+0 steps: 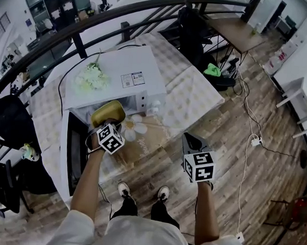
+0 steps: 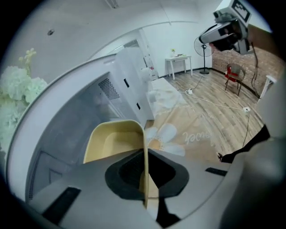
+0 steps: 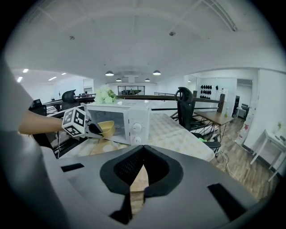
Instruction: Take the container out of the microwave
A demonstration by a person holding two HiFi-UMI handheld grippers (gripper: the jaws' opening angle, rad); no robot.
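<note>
Left gripper clamped on yellow container wall; container runs ahead of jaws toward microwave cavity, opening up. Right gripper closed, empty.

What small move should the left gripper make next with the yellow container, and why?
Probably draw the left gripper straight back toward the person, keeping it level. Its jaws are shut on the rim of the yellow container, which hangs at the mouth of the open microwave, with the flower mat just ahead.
</note>
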